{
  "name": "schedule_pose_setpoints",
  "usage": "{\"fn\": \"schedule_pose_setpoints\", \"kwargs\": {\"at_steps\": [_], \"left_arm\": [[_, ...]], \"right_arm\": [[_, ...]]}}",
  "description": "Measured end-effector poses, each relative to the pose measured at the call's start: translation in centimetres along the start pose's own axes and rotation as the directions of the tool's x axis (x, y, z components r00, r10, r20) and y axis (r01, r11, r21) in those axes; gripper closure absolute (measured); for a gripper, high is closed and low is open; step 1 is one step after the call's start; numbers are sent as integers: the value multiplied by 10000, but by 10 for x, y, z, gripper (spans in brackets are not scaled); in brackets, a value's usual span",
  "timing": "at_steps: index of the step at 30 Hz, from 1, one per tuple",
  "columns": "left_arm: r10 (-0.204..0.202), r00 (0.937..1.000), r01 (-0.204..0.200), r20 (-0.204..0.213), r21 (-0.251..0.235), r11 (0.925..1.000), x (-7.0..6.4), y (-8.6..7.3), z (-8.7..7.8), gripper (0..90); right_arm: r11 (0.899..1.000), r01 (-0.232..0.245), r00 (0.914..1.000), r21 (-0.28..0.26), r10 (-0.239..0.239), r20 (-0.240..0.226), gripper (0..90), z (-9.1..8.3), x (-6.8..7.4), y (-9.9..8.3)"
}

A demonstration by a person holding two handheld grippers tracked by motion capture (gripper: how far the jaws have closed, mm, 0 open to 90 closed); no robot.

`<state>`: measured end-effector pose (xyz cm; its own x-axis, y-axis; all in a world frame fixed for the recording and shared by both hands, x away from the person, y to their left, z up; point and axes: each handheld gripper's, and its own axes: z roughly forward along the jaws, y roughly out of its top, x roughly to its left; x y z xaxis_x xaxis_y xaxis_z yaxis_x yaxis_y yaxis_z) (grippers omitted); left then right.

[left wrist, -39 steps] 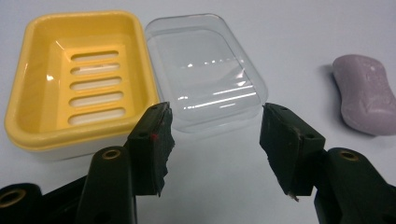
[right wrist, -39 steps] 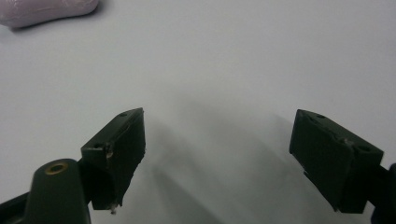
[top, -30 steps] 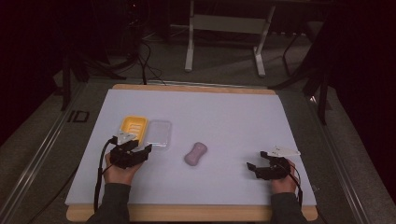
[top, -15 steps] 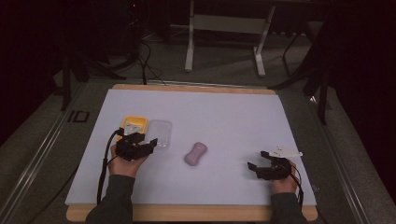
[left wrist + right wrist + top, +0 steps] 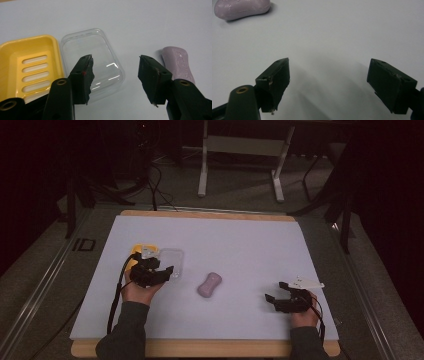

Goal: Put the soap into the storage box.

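Near the desk's left edge the left gripper (image 5: 115, 75) hangs, jaws apart, over a clear lid (image 5: 92, 55) beside a yellow soap dish (image 5: 30, 60), while the right gripper (image 5: 328, 85) gapes empty near the front-right corner.

Left hand-held gripper (image 5: 161, 273) moves farther across tabletop, now over near edges of yellow soap dish (image 5: 136, 252) and clear lid (image 5: 172, 260).
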<state>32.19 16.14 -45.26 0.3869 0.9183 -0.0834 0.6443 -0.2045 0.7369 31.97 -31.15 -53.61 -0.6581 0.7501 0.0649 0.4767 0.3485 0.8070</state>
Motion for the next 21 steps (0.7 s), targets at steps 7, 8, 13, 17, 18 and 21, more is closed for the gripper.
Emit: {"fn": "schedule_pose_setpoints", "kwargs": {"at_steps": [7,8,13,17,18,21], "left_arm": [[-121,9999,122,-108,90,9999,1,6,2,461],[-93,9999,95,-128,118,9999,1,7,3,461],[-79,9999,80,-125,103,9999,0,9,4,462],[-43,9999,44,-123,128,9999,-1,12,5,468],[-24,9999,25,-132,120,9999,-2,12,6,468],[12,9999,-10,-156,156,9999,-4,14,7,468]], "right_arm": [[10000,7,10000,1,-7,-6,179,0,0,0],[10000,10,10000,-2,-10,-11,179,0,0,0],[10000,18,10000,9,-18,-10,179,0,0,0],[10000,14,10000,6,-14,-8,179,0,0,0],[10000,11,10000,10,-11,-9,179,0,0,0],[10000,17,10000,10,-17,-3,179,0,0,0]]}}
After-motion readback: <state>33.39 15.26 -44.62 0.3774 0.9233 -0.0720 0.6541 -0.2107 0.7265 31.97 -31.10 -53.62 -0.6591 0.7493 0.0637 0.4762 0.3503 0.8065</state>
